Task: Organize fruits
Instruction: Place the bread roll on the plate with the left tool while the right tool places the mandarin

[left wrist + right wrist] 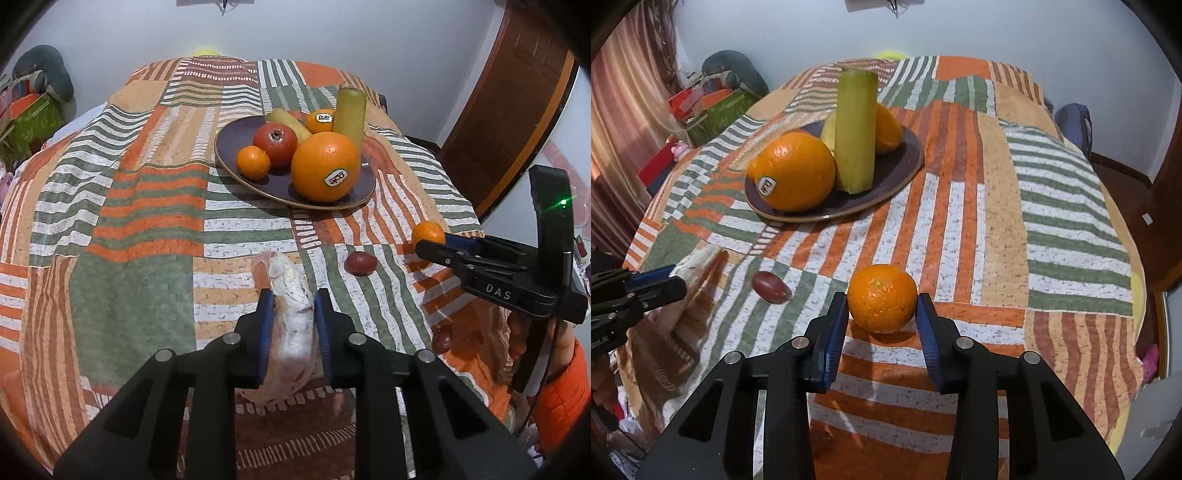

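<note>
Mandarin [882, 297] between right hand-held gripper [882, 308] pads

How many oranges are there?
4. Three on the plate: a big one, a small one, a stickered one behind. One on the cloth between the right gripper's fingers. Others may be hidden.

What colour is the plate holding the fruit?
Dark purple plate with a thin tan rim, best seen from the left wrist view.

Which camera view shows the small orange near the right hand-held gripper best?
The right wrist view: the small orange sits large and central between the right hand-held gripper fingers. In the left wrist view it is small, near the edge, partly hidden behind a fingertip.
</note>
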The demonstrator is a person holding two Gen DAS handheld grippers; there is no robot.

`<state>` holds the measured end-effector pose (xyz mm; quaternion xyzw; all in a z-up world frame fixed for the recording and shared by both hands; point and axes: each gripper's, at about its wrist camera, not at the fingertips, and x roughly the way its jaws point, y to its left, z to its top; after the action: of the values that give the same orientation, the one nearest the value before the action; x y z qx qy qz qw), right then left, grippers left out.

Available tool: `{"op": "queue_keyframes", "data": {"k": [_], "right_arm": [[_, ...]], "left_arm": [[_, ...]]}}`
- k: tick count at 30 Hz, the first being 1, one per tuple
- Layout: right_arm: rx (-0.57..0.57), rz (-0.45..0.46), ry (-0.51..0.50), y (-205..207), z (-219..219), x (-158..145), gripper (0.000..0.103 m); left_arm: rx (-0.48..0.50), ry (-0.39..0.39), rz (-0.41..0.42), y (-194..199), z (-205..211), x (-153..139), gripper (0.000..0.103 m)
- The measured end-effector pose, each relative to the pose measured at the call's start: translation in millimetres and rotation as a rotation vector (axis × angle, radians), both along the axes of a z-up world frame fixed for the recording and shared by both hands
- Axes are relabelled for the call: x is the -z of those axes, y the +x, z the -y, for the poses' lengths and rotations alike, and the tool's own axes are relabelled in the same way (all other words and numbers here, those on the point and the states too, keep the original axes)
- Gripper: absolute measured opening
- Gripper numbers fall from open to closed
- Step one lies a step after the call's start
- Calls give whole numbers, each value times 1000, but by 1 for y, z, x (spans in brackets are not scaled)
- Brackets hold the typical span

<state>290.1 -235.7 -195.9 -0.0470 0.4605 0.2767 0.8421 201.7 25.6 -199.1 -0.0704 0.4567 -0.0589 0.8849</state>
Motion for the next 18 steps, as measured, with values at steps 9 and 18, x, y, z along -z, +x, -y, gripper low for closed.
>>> {"op": "queue_keyframes", "data": {"k": [9,18], "right_arm": [[6,55,18,-2,1,-20,34],[10,94,45,9,-3,-35,34]], "left_arm": [[-5,5,61,-5,-1,-22,20],[-13,28,139,10,-7,-47,20]]}}
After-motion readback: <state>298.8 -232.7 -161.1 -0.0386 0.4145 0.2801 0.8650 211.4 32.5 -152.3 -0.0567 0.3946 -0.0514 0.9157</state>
